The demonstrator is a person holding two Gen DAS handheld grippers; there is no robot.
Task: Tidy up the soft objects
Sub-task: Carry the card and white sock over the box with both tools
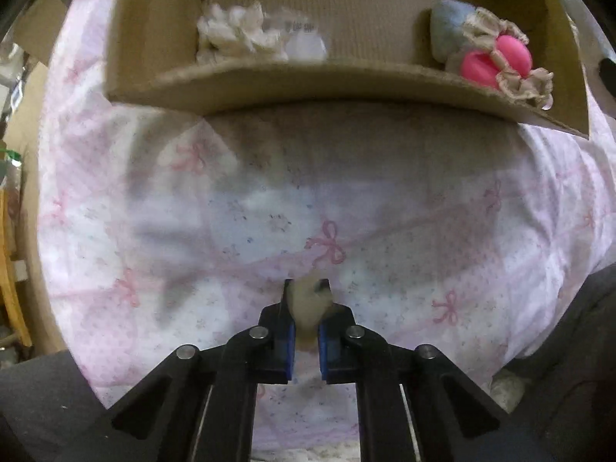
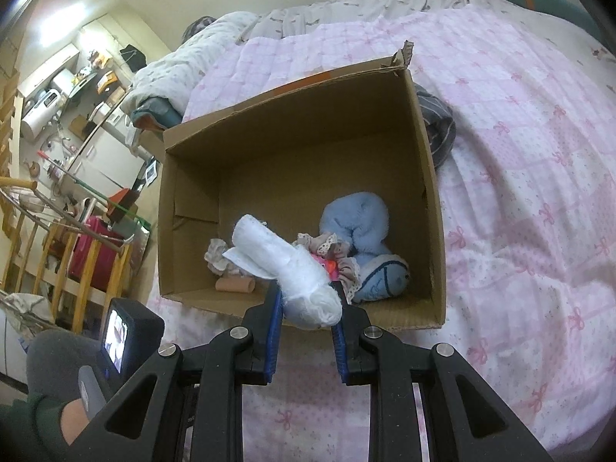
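An open cardboard box (image 2: 431,177) stands on a bed with a pink bow-print quilt (image 2: 519,192). Inside lie a light blue plush (image 2: 358,219), a pink toy with lace frills (image 2: 331,265), a frilly cloth (image 2: 217,254) and a small beige roll (image 2: 235,285). My right gripper (image 2: 308,300) is shut on a white padded roll (image 2: 285,265), held above the box's near wall. My left gripper (image 1: 307,308) is shut on a small beige soft object (image 1: 308,308) above the quilt (image 1: 269,211), short of the box (image 1: 308,84). In that view the box holds a white frilly cloth (image 1: 235,34) and the pink toy (image 1: 496,59).
A striped grey garment (image 2: 439,131) lies beside the box's far right wall. A rumpled floral duvet (image 2: 269,23) lies at the head of the bed. Wooden rails (image 2: 57,254) and room clutter stand left of the bed. The other hand with its gripper camera (image 2: 123,335) is at lower left.
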